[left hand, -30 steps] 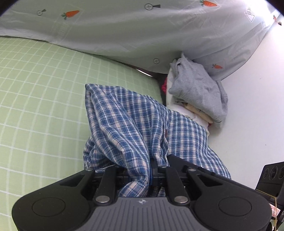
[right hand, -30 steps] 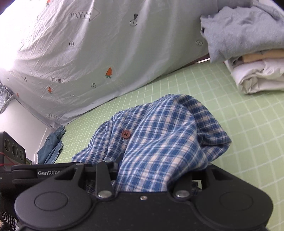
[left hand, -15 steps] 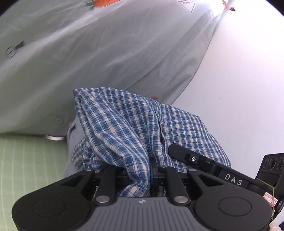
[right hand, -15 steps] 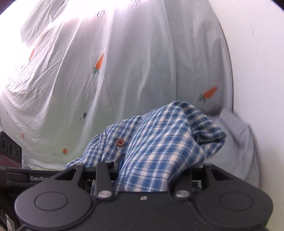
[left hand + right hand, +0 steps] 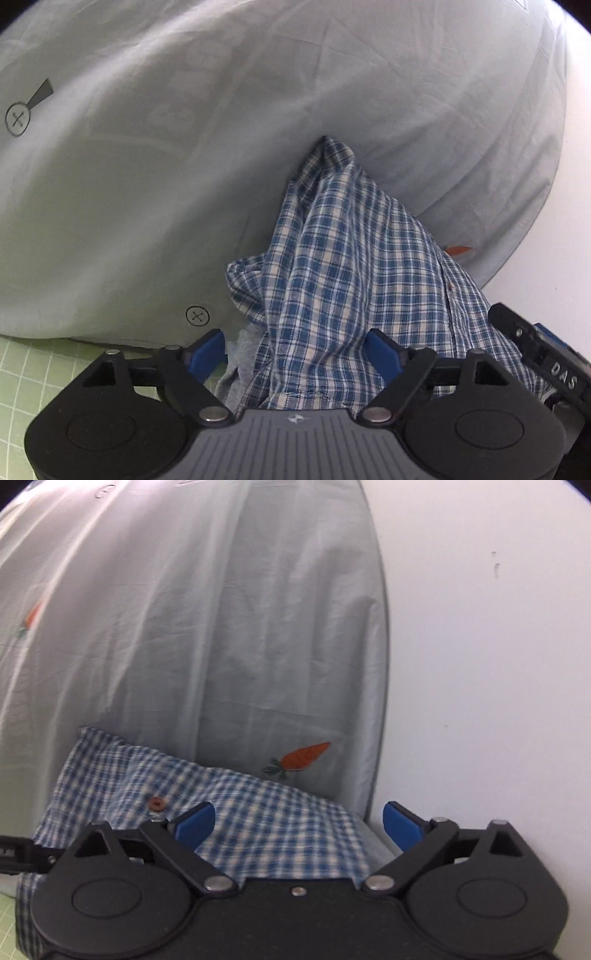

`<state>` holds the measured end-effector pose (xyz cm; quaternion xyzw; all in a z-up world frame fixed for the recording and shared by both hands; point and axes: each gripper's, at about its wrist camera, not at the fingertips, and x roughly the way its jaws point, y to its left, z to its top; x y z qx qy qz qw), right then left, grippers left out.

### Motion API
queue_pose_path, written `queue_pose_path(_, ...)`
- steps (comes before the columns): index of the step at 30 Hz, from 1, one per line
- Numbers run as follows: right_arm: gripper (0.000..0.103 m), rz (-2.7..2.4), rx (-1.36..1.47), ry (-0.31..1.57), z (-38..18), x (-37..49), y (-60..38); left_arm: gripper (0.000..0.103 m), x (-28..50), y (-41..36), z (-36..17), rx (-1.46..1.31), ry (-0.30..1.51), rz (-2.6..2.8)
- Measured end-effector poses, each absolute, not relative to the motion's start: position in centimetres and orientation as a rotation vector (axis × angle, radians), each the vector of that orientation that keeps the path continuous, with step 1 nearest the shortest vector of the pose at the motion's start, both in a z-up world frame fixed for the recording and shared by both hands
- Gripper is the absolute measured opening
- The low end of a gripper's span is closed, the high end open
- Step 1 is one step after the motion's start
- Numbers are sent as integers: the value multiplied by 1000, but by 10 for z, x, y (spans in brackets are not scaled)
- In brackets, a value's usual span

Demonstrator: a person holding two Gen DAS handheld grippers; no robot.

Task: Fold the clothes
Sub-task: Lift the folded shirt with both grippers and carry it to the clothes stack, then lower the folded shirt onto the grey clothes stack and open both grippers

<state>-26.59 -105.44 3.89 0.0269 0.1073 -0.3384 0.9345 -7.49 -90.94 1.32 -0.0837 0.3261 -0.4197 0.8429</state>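
Blue-and-white plaid shirt [image 5: 354,266], crumpled, brown button showing, heaped at six o'clock against the pale carrot-print sheet [image 5: 258,627].

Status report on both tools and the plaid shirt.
Left tool and right tool opening, pads clear of cloth. Plaid shirt released, bunched against hanging sheet. Nothing else in the way.

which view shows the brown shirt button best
The right wrist view: the brown button sits clear on the blue plaid shirt, just beside the open right gripper. The left wrist view shows the shirt bunched, with only a tiny brown speck by its placket.
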Motion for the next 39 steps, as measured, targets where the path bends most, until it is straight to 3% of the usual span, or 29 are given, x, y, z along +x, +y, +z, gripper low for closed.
queue_pose_path(4, 98, -695, 57, 344, 11, -237, -1063, 91, -75, -909, 10, -137, 717, -849)
queue_pose_path(9, 100, -719, 88, 330, 9, -239, -1067, 92, -67, -908, 23, -134, 630, -834)
queue_pose_path(20, 102, -711, 96, 379, 0, -233, -1070, 93, -35, -903, -24, -158, 776, -634)
queue_pose_path(28, 102, -721, 120, 350, 33, -272, -1027, 94, -101, -839, 4, -21, 673, -748)
queue_pose_path(31, 102, -733, 158, 347, 45, -300, -1001, 100, -139, -814, 13, 22, 634, -784)
queue_pose_path(39, 103, -749, 225, 399, 40, -389, -919, 103, -223, -756, 22, 60, 604, -904)
